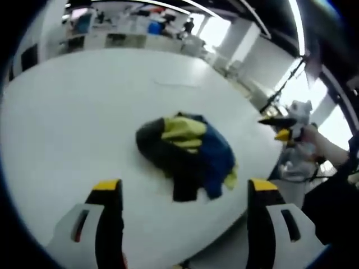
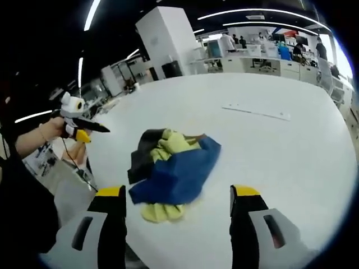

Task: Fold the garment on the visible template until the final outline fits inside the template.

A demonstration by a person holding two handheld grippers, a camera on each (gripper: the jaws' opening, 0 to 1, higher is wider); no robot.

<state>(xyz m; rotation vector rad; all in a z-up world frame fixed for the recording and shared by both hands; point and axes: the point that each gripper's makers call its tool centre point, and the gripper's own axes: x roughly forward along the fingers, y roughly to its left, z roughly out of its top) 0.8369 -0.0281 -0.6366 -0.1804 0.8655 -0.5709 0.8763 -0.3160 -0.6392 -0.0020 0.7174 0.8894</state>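
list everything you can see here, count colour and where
garment: one, crumpled, blue, yellow and black, near the middle of the table
table: one, white, round edged, under the garment
strip: one, pale, lying flat on the table beyond the garment
white counters: a row, far side of the room, with people standing behind them
ceiling lights: several long white strips overhead
left gripper: one, grey with yellow tipped black fingers, open, held above the table short of the garment
right gripper: one, same colours, open, over the near edge of the garment
hand: one, holding the left gripper
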